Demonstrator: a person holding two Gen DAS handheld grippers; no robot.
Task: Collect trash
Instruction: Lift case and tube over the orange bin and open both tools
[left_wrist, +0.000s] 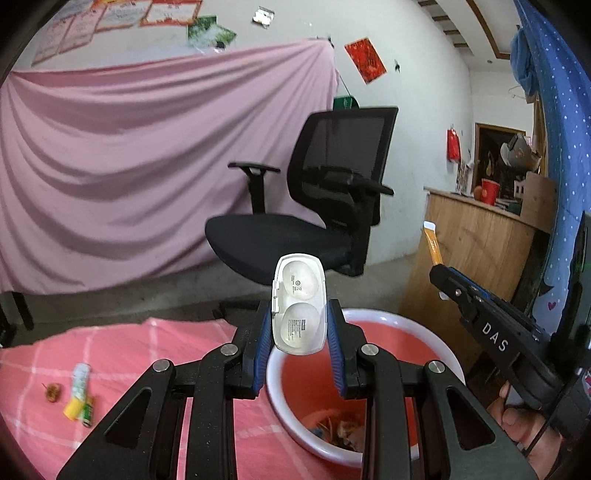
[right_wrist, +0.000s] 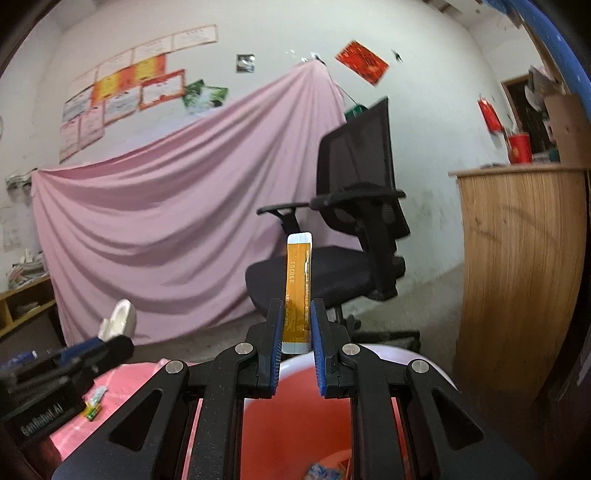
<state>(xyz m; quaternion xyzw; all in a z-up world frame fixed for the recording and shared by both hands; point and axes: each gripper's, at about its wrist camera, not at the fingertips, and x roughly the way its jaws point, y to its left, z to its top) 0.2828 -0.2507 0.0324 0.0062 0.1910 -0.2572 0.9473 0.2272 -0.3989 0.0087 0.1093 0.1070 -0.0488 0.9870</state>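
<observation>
A pink sheet (left_wrist: 122, 177) hung across the far wall, and in front of it stood a black office chair (left_wrist: 314, 206), with a wooden counter (right_wrist: 517, 266) off to the right. Nearer, a pink checked cloth (left_wrist: 110, 354) covered the surface, and at its right edge sat a red basin (left_wrist: 388, 354) with a white rim, a little rubbish already lying in its bottom. Both grippers were held over the basin's near side. The left gripper (left_wrist: 299, 328) had its blue pads clamped on a white plastic blister tray (left_wrist: 298, 304) — two round clear pockets facing the camera — which stood upright between the jaws, above the basin's rim. The right gripper (right_wrist: 297, 326) was pinched tight on a narrow orange sachet (right_wrist: 297, 291) with white ends, gripped near its lower end so that most of it stuck up past the fingertips; in the left camera that same sachet poked out beside the counter. A hand (left_wrist: 517, 421) showed beneath the right gripper's handle. Still on the cloth, well to the left of the basin, lay a small tube (left_wrist: 79, 384), a green and yellow battery (left_wrist: 86, 410) touching it, and — just beside them — a tiny brown scrap (left_wrist: 51, 392).
</observation>
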